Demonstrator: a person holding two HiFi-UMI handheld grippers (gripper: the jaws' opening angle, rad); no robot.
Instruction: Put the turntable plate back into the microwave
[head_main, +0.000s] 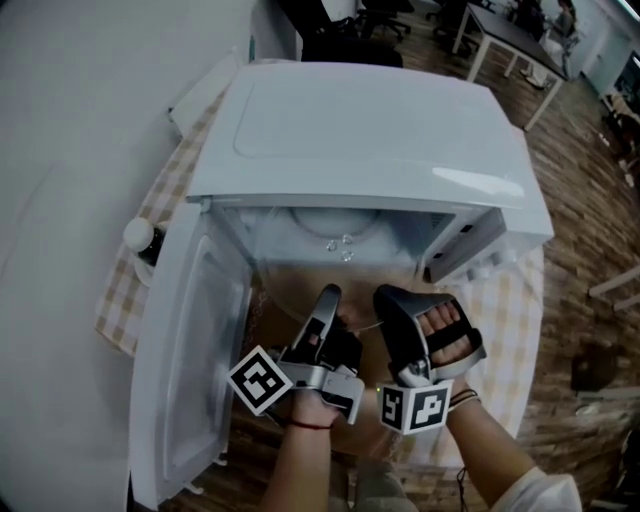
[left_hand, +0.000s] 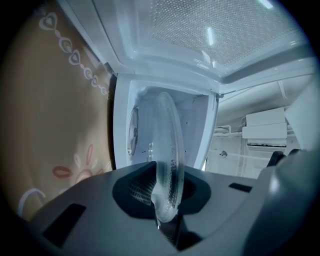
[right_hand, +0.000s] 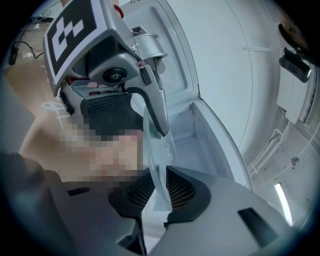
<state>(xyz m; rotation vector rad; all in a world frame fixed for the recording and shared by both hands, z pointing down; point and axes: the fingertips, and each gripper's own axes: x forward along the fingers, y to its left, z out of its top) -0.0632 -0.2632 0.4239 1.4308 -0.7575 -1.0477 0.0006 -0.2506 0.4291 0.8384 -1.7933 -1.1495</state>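
- While the plate (left_hand: 167, 145) hangs at the open microwave (head_main: 370, 130) mouth, the left gripper (left_hand: 167, 202) clamps its rim
- The right gripper (right_hand: 159, 192) clamps the rim just beside it

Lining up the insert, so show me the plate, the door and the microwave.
plate (left_hand: 167, 145), left gripper view, rim seen edge-on.
door (head_main: 197, 365), head view, inner face.
microwave (head_main: 370, 130), head view, top panel.

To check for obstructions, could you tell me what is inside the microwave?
Part of the plate, held by the left gripper and right gripper, shows inside the microwave. Its top hides most of the cavity behind.
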